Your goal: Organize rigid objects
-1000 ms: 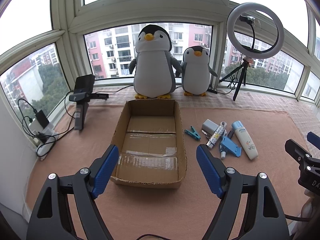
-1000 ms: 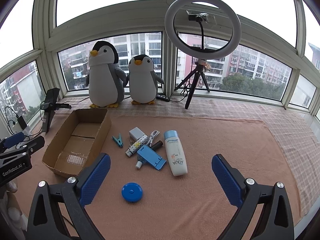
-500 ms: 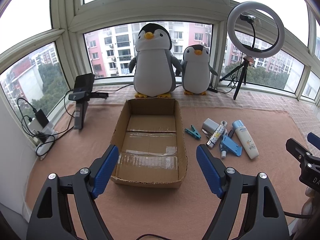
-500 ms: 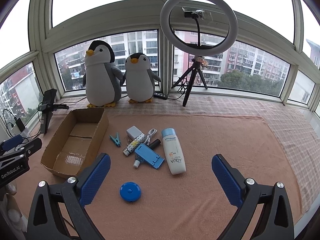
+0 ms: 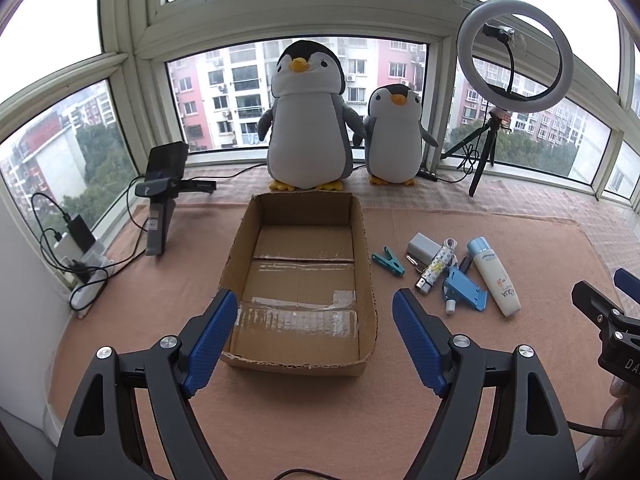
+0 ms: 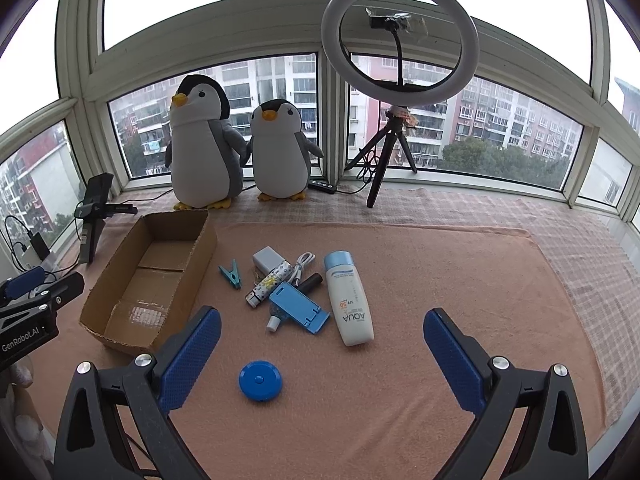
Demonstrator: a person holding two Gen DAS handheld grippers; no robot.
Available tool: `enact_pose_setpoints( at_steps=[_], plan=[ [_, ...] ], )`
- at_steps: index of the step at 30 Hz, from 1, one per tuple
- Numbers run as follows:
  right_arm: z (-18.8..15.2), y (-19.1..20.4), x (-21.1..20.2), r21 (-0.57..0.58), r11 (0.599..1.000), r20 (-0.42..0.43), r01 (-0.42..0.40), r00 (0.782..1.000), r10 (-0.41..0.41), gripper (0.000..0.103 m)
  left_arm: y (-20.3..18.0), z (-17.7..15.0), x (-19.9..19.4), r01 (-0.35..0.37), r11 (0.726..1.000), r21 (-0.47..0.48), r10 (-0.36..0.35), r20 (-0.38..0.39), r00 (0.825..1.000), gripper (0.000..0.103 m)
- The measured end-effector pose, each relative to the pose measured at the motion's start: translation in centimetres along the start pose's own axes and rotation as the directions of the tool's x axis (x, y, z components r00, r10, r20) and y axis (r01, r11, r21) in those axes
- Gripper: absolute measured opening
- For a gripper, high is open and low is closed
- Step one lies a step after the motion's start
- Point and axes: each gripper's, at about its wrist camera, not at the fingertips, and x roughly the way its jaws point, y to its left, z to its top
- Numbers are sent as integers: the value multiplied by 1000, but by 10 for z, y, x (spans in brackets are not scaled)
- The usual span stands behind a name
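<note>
— Which of your grippers goes first, and for what?

— My right gripper (image 6: 322, 356), I'd say. Its jaws stand wide with nothing between them, and the round blue tape measure (image 6: 260, 381) lies on the mat just ahead, a little left of the gap's middle. The left gripper (image 5: 312, 338) is just as wide and empty, but it faces the cardboard box (image 5: 368, 280), which holds nothing yet.

— And the rest of the things?

— Farther out, in a loose cluster right of the box: the sunscreen bottle (image 6: 349, 298), long axis running near to far with its cap at the far end; the blue phone stand (image 6: 298, 312) just left of it; the patterned tube (image 6: 267, 282) lying on a slant; the teal clip (image 6: 231, 273) nearest the box.

— So the carry runs which way?

— Leftward — the box sits to the left of everything loose.
</note>
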Motion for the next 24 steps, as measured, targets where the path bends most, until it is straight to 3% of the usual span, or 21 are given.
enact_pose_setpoints(
  at_steps=[13,24],
  plan=[
    [-5,-4,14,0,1000,-29,-5,1000,5,100,17,-1,17,-24,999,-24,24,-37,999,80],
    [-6,-19,31,22,1000,-52,-4,999,5,100,66,-6,56,-122,989,-86,112,-117,987,80]
  ],
)
